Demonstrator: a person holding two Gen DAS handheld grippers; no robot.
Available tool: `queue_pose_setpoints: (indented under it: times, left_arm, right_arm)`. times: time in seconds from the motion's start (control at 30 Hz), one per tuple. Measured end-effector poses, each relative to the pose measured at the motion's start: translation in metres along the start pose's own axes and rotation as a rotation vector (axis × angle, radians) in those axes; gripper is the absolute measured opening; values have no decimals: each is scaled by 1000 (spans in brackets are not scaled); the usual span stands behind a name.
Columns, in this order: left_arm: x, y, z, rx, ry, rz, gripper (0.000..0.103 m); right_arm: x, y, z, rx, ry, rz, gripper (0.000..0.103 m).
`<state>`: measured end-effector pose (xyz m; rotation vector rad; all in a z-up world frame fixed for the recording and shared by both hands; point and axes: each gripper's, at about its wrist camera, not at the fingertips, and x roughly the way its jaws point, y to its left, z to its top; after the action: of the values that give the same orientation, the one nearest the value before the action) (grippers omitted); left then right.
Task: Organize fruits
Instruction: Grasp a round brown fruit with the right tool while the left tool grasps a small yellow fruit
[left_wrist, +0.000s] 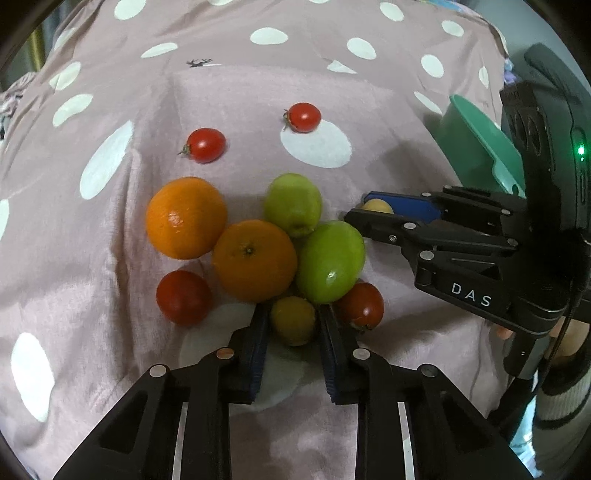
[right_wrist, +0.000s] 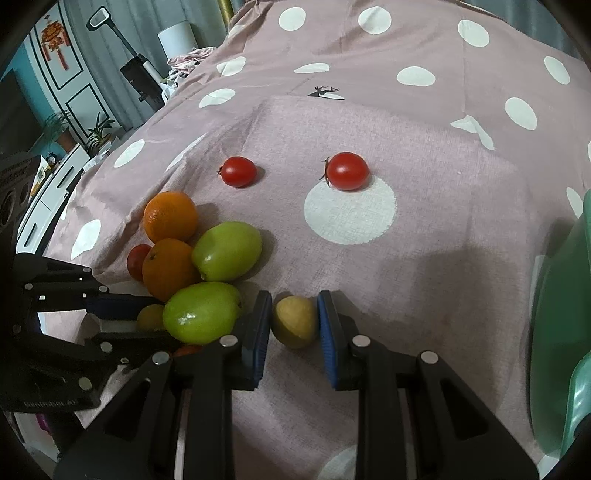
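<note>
Both grippers clamp a small yellow-green fruit each: left gripper (left_wrist: 293, 321) beside the heap, right gripper (right_wrist: 293, 323) just clear of it. Nothing visibly sorted: oranges, green fruits, tomatoes lie on the dotted pink bedcover (right_wrist: 424, 258), teal plastic bowl (left_wrist: 480, 147) apparently unfilled.

A home: polka-dot bedsheet (right_wrist: 424, 122), houseplants (right_wrist: 98, 134), panelled door (right_wrist: 70, 70).
</note>
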<state>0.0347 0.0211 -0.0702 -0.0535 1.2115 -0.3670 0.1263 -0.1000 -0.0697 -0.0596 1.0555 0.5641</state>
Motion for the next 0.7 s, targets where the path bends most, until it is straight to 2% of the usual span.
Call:
queue_pose_setpoints:
  times: [0.33, 0.7]
  left_arm:
    - [-27, 5, -4, -27, -74, -23, 26]
    - [-59, -4, -11, -32, -158, -12, 26]
  right_arm:
    - [-18, -7, -14, 61, -34, 5, 26]
    - [-71, 1, -38, 110, -129, 20, 26]
